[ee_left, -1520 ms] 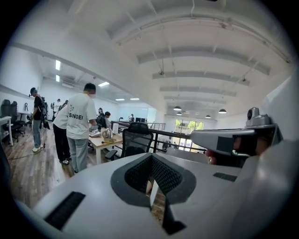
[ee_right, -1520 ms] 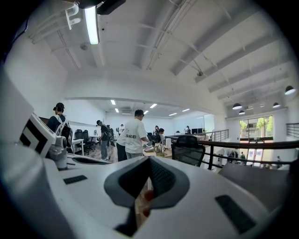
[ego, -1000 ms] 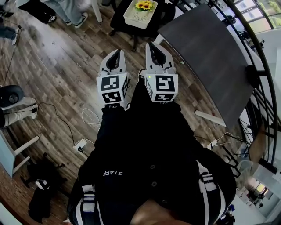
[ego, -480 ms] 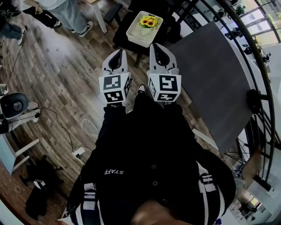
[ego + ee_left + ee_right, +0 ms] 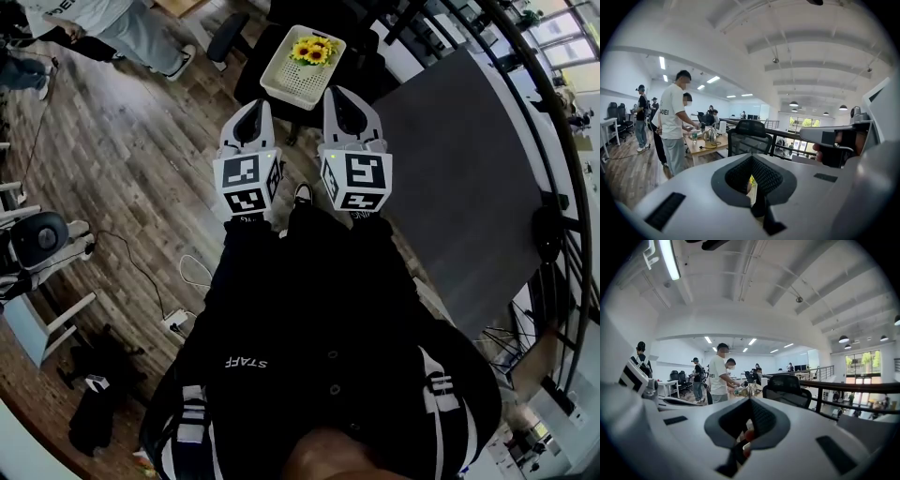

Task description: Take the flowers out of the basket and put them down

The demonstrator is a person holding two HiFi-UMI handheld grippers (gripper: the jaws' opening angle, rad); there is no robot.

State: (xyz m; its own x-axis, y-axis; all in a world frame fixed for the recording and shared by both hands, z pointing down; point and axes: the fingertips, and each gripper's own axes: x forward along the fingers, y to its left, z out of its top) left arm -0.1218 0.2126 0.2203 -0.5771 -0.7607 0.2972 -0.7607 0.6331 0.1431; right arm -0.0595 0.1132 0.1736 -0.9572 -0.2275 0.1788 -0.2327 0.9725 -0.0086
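While flowers (image 5: 312,50) sit in the basket (image 5: 284,82), the left hand-held gripper (image 5: 253,109) and right hand-held gripper (image 5: 340,96) hover near it, both closed and empty.

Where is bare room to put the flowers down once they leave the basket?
The grey table right of the basket looks bare. The wooden floor left of the chair is open too. The chair seat is crowded: the basket takes most of it.

The head view looks steeply down onto the left claw (image 5: 253,108), the right claw (image 5: 339,94) and the wooden floor (image 5: 122,169). Each gripper view rides close behind its own claw, facing level across the office; both share the black chair (image 5: 749,136).
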